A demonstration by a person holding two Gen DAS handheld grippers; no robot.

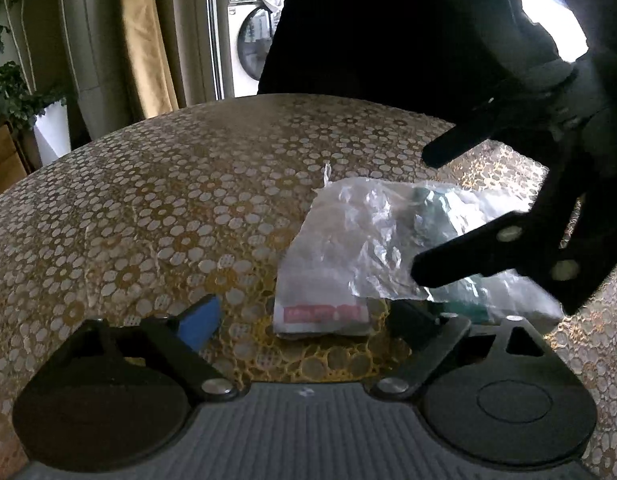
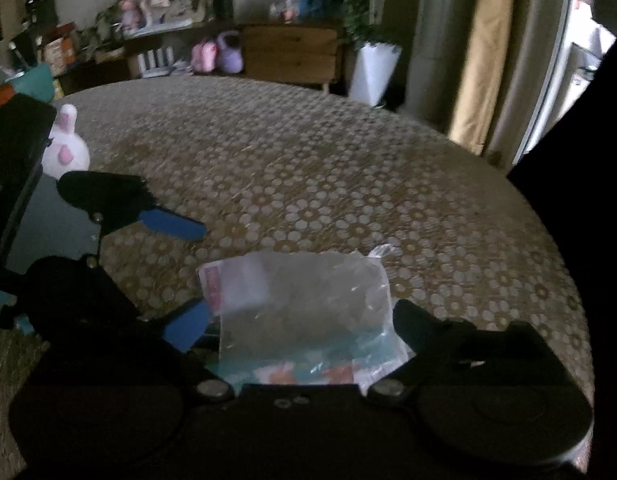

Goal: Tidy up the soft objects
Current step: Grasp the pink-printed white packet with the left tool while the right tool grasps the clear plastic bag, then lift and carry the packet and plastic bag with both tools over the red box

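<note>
A crinkled clear plastic bag [image 1: 348,248] with a red-striped zip edge lies on the flower-patterned table; something teal and orange shows inside it [image 2: 308,364]. My left gripper [image 1: 304,320] is open, its fingers on either side of the bag's zip end. My right gripper [image 2: 304,320] is open over the bag's other end, and in the left wrist view it [image 1: 424,216] comes in from the right. A white and pink plush bunny [image 2: 66,144] sits at the table's far left. The left gripper [image 2: 136,208] also shows in the right wrist view.
The table [image 1: 148,208] has a gold and white lace-patterned cloth. A person in dark clothes [image 1: 388,28] stands behind it. Curtains [image 1: 144,40], a washing machine [image 1: 248,40], a white planter [image 2: 374,72] and a wooden cabinet [image 2: 292,56] lie beyond.
</note>
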